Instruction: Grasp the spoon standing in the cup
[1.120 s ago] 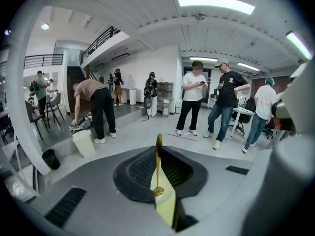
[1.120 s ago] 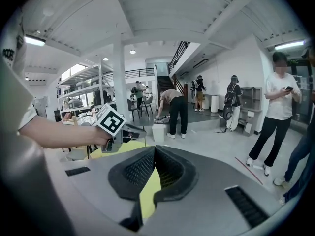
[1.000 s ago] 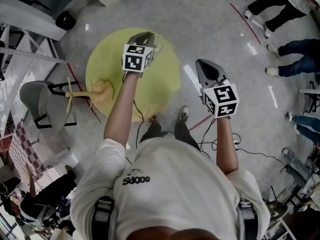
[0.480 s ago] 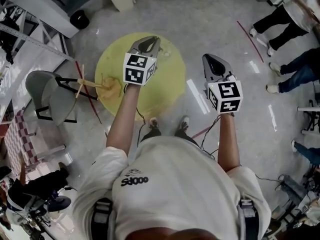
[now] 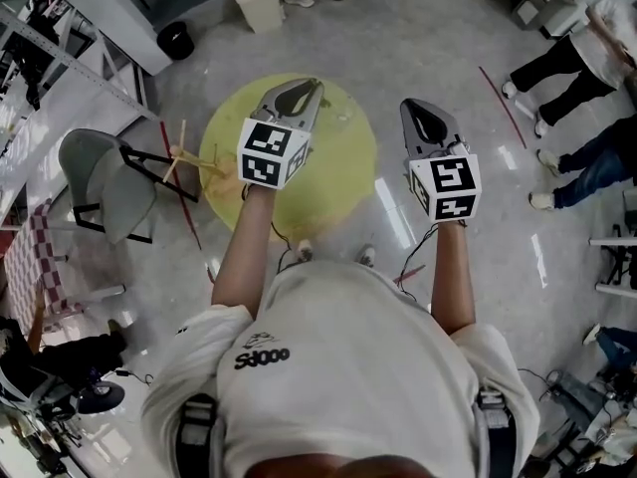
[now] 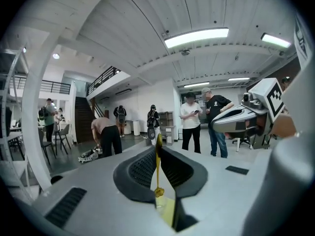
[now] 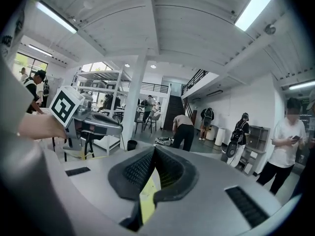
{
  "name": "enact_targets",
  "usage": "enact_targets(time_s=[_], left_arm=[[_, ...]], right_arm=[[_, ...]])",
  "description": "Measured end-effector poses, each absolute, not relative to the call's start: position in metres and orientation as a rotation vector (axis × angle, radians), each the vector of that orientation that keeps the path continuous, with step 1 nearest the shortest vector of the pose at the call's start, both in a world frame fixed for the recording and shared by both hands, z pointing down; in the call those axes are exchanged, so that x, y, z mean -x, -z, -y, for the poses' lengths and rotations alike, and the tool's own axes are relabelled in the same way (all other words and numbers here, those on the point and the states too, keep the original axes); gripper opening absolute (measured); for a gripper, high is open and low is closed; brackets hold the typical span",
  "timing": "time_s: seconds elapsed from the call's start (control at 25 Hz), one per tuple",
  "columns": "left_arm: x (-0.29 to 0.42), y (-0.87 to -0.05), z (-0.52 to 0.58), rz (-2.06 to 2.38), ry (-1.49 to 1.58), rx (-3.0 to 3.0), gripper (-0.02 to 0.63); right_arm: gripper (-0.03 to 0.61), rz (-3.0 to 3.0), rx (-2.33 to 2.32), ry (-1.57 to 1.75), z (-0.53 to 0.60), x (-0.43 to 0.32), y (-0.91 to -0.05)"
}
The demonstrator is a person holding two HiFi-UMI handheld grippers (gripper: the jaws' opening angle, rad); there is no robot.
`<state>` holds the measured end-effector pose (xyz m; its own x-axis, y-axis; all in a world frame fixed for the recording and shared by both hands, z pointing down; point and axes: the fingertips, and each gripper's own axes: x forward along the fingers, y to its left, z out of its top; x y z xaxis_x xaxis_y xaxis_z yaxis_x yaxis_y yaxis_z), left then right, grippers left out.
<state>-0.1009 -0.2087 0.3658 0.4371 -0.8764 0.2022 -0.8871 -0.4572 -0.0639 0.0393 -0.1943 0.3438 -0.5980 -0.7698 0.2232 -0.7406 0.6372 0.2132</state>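
Note:
In the left gripper view a thin gold spoon (image 6: 158, 167) stands upright between the pads, with my left gripper (image 6: 158, 154) shut on its handle. The head view shows that gripper (image 5: 299, 93) held high over the round yellow table (image 5: 338, 182), its body hiding the spoon. A faint clear thing on the table (image 5: 343, 116) beside it may be the cup; I cannot tell. My right gripper (image 5: 416, 108) hovers level past the table's right edge. Its pads meet at the tips (image 7: 153, 154), nothing between them, with yellow table showing through the slot below.
A grey chair (image 5: 95, 182) and wooden sticks (image 5: 184, 152) stand left of the table. A pale bin (image 5: 261, 3) and a black bucket (image 5: 179, 38) sit at the back. People stand at the right (image 5: 587, 48) and across the hall (image 6: 199, 124).
Both grippers have risen toward the head camera and look larger. The left one stays closed and now sits over the table's far part; the right one has rolled a little.

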Motion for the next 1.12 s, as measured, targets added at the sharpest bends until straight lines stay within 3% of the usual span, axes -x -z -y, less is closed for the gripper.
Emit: enact_targets(time_s=[1.12], left_arm=[[0.104, -0.337, 0.188, 1.625, -0.310, -2.699, 0.051]], right_arm=[[0.021, 2.557, -1.165, 0.236, 0.179, -0.021, -0.332]])
